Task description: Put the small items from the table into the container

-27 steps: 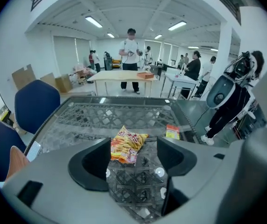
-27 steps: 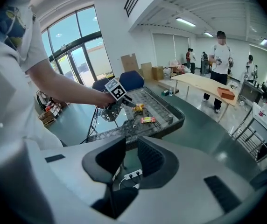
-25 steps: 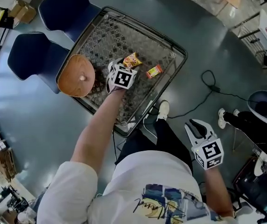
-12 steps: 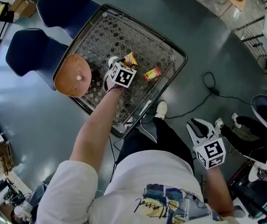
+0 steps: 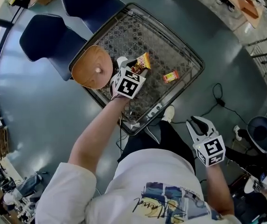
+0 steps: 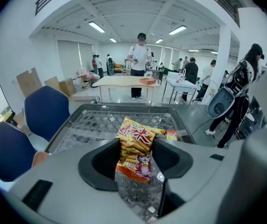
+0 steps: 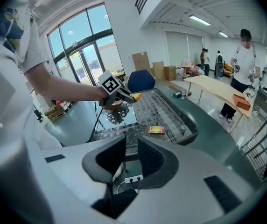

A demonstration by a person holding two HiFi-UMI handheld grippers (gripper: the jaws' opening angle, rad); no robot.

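Observation:
A yellow-orange snack bag [image 5: 143, 60] [image 6: 134, 146] sits between the jaws of my left gripper [image 5: 134, 67] [image 6: 136, 157]. The jaws are closing, the pads press its sides, and it hangs a little above the glass-topped wicker table [image 5: 190, 51]. A small red packet [image 5: 171, 76] [image 6: 172, 135] [image 7: 156, 129] lies on the glass to the right. The round wooden container [image 5: 92, 72] [image 7: 112, 105] stands at the table's left edge, beside the left gripper. My right gripper [image 5: 198, 125] [image 7: 130, 156] is off the table near my body, open with nothing between its jaws.
Two blue chairs [image 5: 44, 38] [image 5: 89, 1] stand at the table's far left. A black cable [image 5: 217, 97] and a power strip [image 7: 129, 178] lie on the grey floor. People and other tables [image 6: 124, 80] are farther back in the hall.
The left gripper has shut on the snack bag, which lay on the glass before, and has lifted it. The right gripper has shifted slightly.

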